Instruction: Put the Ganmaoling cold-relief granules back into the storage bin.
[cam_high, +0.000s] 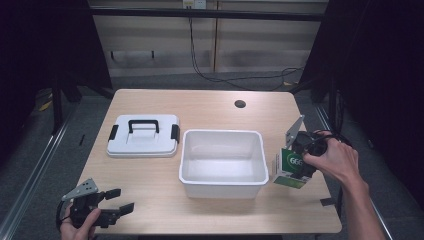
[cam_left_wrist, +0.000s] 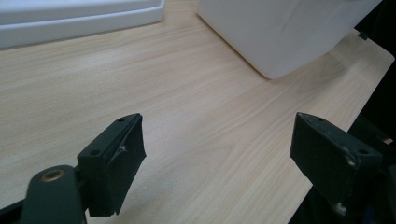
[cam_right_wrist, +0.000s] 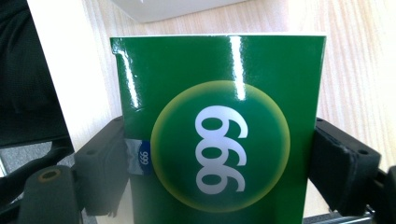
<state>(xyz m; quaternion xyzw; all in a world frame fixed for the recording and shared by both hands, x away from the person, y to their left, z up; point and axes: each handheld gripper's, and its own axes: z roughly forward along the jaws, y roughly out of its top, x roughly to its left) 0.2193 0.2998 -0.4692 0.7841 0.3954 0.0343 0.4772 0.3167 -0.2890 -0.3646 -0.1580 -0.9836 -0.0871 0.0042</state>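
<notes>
Green glossy carton marked 999 (cam_right_wrist: 219, 140) sits clamped between our right gripper (cam_high: 300, 162) jaws, just beside the white bin's (cam_high: 222, 187) right wall, at the table's (cam_high: 200, 105) right edge. We judge the next lift must clear that rim, box kept upright. Our left gripper (cam_high: 117, 200) hangs spread wide and empty near the front-left corner; the lid (cam_high: 143, 136) lies left of the bin.

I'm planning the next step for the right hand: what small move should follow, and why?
Probably lift the green box and carry it left over the white bin's rim. The right gripper has its jaws shut on the box's sides, just right of the open, empty bin; the left gripper rests open, away.
</notes>
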